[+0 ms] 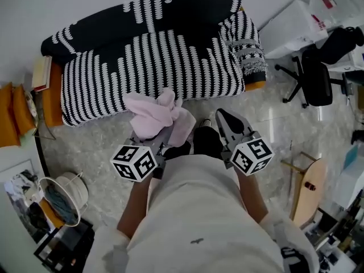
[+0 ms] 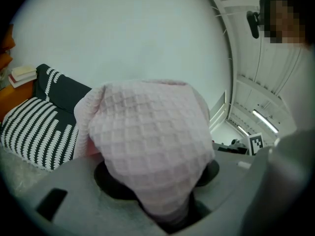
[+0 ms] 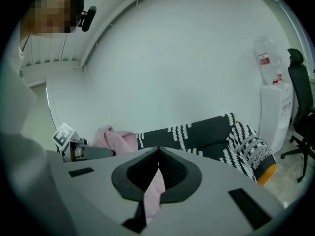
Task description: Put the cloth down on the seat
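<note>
A pink waffle-weave cloth [image 1: 152, 117] hangs bunched over the floor, just in front of the seat of a black-and-white striped sofa [image 1: 153, 67]. My left gripper [image 1: 152, 137] is shut on the cloth. In the left gripper view the cloth [image 2: 147, 141] bulges over the jaws and hides their tips. My right gripper [image 1: 223, 117] is to the right of the bunch, its dark jaws together. In the right gripper view a thin pink strip [image 3: 153, 193] is pinched between those jaws [image 3: 158, 154]. The bunch [image 3: 115, 140] shows to its left, before the sofa [image 3: 206, 136].
A black office chair [image 1: 315, 75] and a white appliance [image 1: 290, 27] stand at the right. A wooden board [image 1: 310, 189] lies on the floor at lower right. A round basket [image 1: 62, 195] is at lower left, and orange cushions [image 1: 11, 115] with books [image 1: 41, 71] lie left of the sofa.
</note>
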`<action>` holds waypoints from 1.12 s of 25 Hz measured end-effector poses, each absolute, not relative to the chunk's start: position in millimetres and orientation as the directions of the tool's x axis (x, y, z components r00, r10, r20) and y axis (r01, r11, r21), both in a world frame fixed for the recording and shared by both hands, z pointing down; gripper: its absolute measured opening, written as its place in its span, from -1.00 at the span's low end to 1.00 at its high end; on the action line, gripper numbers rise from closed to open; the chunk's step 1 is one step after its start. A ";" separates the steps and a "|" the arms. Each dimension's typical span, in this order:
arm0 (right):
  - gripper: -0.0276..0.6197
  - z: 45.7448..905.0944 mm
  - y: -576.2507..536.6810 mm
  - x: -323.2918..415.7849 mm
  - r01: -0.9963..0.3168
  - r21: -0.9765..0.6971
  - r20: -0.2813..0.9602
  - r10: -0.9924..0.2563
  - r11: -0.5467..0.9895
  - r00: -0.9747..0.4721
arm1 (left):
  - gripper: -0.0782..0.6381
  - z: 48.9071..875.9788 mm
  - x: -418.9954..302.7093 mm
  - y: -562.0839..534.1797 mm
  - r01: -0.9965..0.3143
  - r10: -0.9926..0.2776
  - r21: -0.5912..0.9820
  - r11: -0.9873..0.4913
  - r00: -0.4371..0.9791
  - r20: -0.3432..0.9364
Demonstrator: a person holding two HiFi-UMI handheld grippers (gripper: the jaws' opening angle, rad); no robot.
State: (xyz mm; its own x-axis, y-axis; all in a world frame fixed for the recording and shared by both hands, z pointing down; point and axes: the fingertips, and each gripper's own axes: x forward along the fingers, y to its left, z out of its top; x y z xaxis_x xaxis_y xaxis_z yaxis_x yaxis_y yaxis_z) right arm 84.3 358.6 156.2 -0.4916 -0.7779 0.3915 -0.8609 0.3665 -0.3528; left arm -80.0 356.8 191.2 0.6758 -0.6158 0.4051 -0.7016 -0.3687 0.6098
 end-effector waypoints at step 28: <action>-0.89 166.2 251.9 189.8 -0.741 -0.394 0.379 -0.638 0.543 -0.670 | -0.09 179.6 48.2 278.2 -0.833 -0.696 0.499 -0.238 0.505 0.511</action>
State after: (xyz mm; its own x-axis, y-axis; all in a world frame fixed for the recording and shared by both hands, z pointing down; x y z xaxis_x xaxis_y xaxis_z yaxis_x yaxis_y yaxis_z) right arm 189.8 251.9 166.2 -0.6697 -0.6385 0.3793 -0.7412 0.5431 -0.3945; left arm 48.2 278.2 179.6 0.5046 -0.6956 0.5114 -0.8335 -0.2379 0.4987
